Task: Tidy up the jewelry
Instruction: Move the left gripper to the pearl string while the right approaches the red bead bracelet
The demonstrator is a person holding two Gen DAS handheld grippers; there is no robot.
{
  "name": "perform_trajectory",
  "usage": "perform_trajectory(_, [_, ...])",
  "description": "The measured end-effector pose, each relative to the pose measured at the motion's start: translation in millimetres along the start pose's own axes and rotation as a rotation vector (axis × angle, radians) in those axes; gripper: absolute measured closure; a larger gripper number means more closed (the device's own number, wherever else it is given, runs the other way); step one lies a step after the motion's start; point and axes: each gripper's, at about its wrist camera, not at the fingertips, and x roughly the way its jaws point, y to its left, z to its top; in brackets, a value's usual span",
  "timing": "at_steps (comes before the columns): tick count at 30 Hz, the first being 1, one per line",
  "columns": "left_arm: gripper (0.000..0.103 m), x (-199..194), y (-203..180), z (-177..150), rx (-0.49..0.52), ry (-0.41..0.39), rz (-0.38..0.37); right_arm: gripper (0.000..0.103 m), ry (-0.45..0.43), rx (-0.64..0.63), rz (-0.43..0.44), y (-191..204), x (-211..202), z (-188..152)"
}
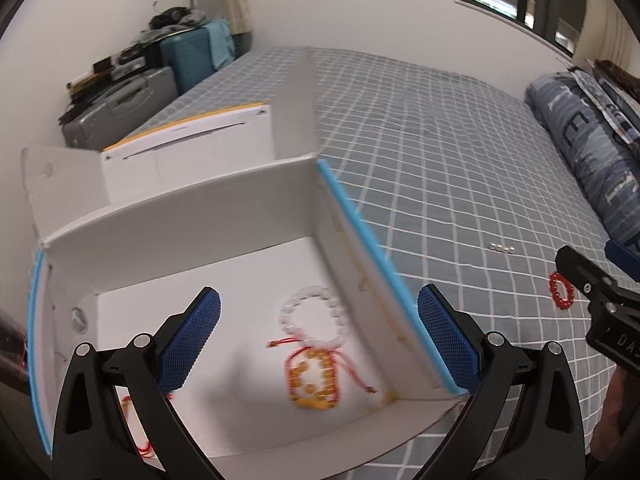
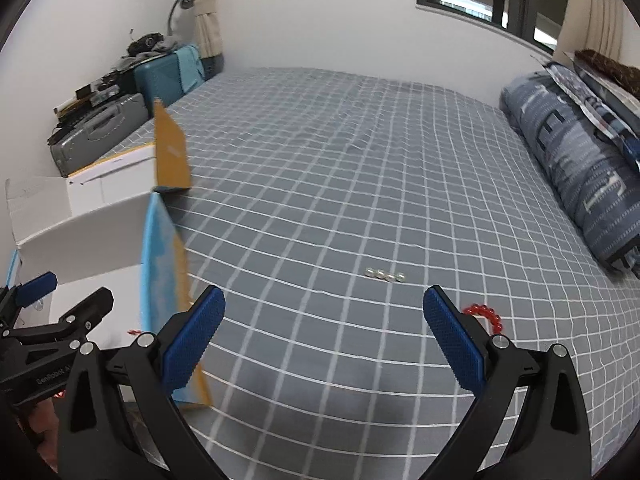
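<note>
Your left claw (image 1: 319,340) hangs spread over the box (image 1: 192,216); your right claw (image 2: 324,336), spread and empty, needs the red bracelet (image 2: 486,315) on the bed (image 2: 340,184).

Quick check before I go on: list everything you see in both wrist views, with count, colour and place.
box: one, white with blue edges, open, on the bed at left
white bead bracelet: one, inside the box
gold bead bracelet: one, with red cord, inside the box
red bead bracelet: one, on the bedsheet right of the box
clear beads: a short row, on the bedsheet
bedsheet: grey, white grid
bedding roll: one, blue-grey, right edge of the bed
suitcases: grey and teal, by the wall
left tool: open, over the box
right tool: open, over the bedsheet
</note>
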Motion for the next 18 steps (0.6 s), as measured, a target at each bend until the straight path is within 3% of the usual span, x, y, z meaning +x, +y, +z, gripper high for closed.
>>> perform_trajectory(12, [0.006,31.9,-104.4,9.1,0.086,0.04,-0.096,0.008,0.078,0.042,-0.073,-91.3,22.9,-21.7])
perform_trajectory(18, [0.006,67.5,-149.9,16.7,0.126,0.089,-0.119,0.008,0.104,0.094,-0.109,-129.9,46.1,-34.9])
